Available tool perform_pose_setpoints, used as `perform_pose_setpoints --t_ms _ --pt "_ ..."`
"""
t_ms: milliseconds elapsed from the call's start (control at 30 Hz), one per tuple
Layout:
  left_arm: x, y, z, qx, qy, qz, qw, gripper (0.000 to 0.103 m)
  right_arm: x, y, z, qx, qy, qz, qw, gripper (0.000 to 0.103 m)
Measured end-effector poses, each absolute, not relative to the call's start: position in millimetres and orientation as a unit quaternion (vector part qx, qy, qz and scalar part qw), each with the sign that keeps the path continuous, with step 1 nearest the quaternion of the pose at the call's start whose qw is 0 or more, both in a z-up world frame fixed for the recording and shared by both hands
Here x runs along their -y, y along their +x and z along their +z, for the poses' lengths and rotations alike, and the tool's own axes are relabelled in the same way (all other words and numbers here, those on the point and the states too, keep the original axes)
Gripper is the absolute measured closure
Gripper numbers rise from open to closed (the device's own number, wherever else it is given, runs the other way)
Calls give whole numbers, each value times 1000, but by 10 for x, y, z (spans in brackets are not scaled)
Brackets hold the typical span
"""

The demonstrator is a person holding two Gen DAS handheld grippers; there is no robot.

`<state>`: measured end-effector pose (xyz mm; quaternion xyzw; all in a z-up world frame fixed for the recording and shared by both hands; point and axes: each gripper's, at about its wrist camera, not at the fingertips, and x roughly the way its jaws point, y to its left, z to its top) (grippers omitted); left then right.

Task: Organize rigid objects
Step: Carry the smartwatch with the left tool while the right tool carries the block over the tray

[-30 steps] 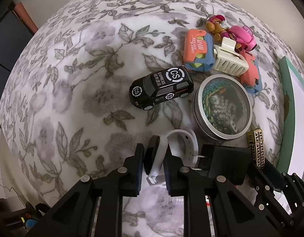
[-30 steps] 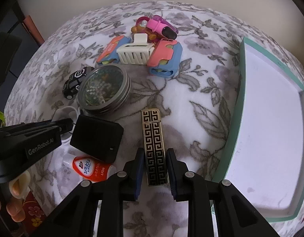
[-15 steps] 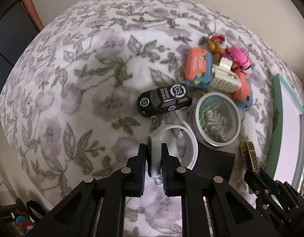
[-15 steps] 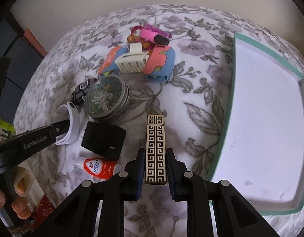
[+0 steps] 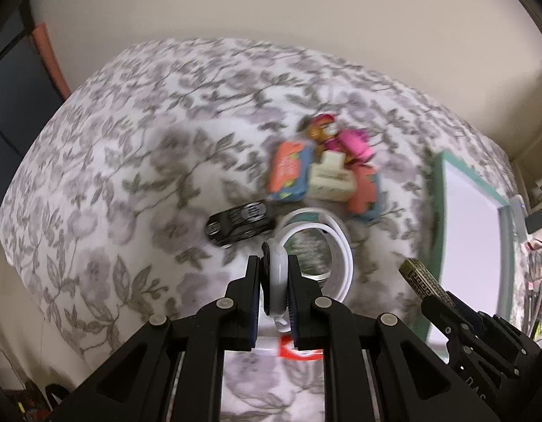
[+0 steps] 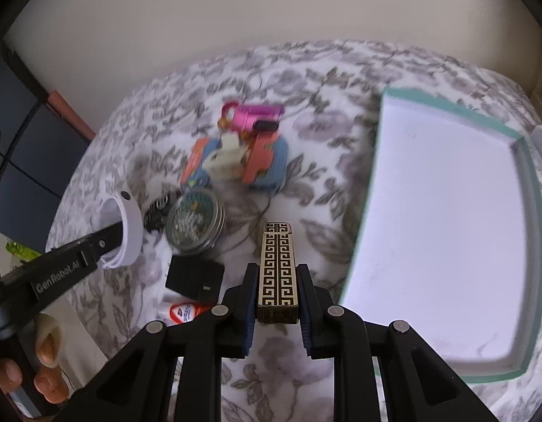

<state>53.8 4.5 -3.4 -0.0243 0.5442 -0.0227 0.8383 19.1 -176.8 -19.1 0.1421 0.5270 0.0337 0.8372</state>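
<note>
My left gripper (image 5: 274,263) is shut on a white smart band (image 5: 337,246), lifted clear of the floral cloth; the same band (image 6: 128,228) shows at the left in the right wrist view. My right gripper (image 6: 276,270) is shut on a gold-and-black patterned lighter (image 6: 277,263), also held above the cloth; the lighter (image 5: 420,279) appears at lower right in the left wrist view. A white tray with a teal rim (image 6: 372,183) lies to the right.
On the cloth lie a black toy car (image 5: 241,223), a round tin with beads (image 6: 195,219), a black charger block (image 6: 195,277), a small red-labelled bottle (image 6: 184,313), orange-and-blue cases with a cream hair claw (image 6: 232,161), and a pink toy (image 6: 253,119). A hand (image 6: 42,362) holds the left gripper.
Both grippers have risen off the cloth, the left carrying the white band and the right carrying the lighter. The objects on the cloth look farther away and smaller.
</note>
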Motion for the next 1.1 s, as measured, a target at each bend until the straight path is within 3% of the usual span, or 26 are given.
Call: perform_pose_setpoints --t_ms 433,1100 --pt "1090 713 54 -556 28 -106 824 89 2692 94 10 -498 163 -84 847 81" --pt "2390 617 -421 -560 128 -191 796 88 3697 -90 -379 -517 177 -205 812 81"
